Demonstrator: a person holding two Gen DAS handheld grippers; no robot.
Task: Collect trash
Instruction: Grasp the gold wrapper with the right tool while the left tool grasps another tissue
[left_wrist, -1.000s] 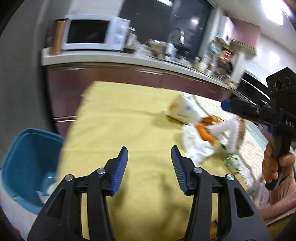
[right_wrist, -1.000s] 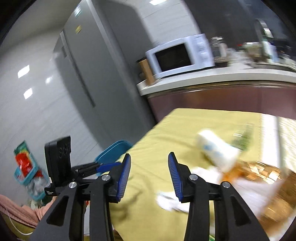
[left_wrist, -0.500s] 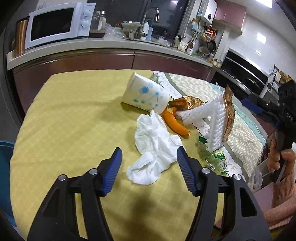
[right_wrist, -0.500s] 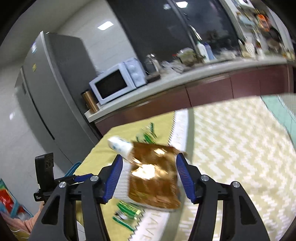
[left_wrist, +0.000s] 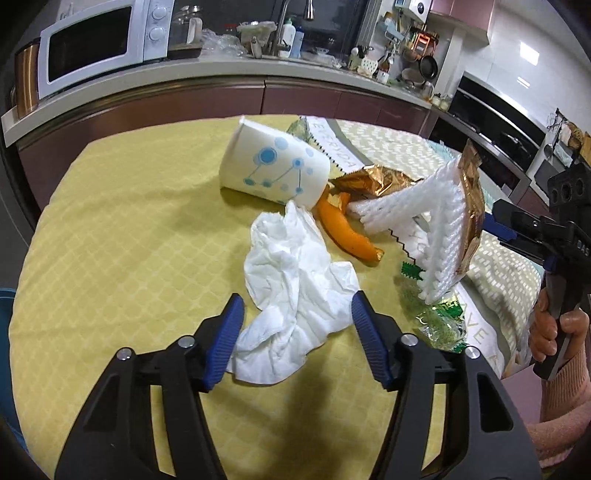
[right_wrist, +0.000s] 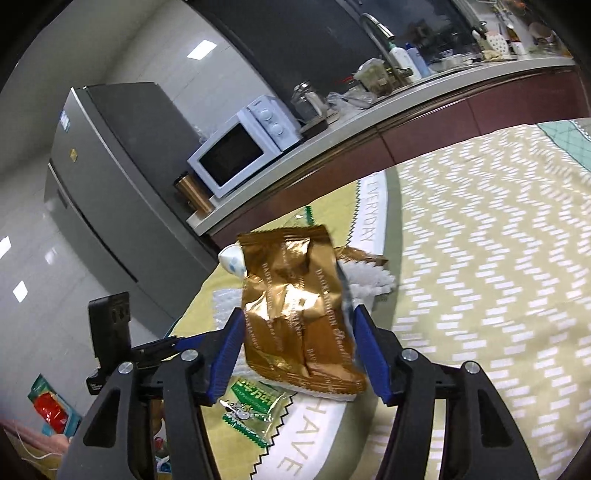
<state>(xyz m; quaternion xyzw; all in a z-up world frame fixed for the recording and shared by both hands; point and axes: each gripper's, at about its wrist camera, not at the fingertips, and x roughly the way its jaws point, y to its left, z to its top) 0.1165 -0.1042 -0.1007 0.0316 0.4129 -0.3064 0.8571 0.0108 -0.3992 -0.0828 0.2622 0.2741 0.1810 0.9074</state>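
Both hands had swung in from the bin side to the litter. The left gripper (left_wrist: 297, 332), jaws apart after closing slightly, straddled the crumpled tissue (left_wrist: 295, 288); the right gripper (right_wrist: 297, 349), likewise apart, framed the gold wrapper (right_wrist: 299, 310). Neither was gripped yet.

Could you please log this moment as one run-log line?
left gripper: open, astride crumpled tissue | right gripper: open, astride gold wrapper | nothing lifted
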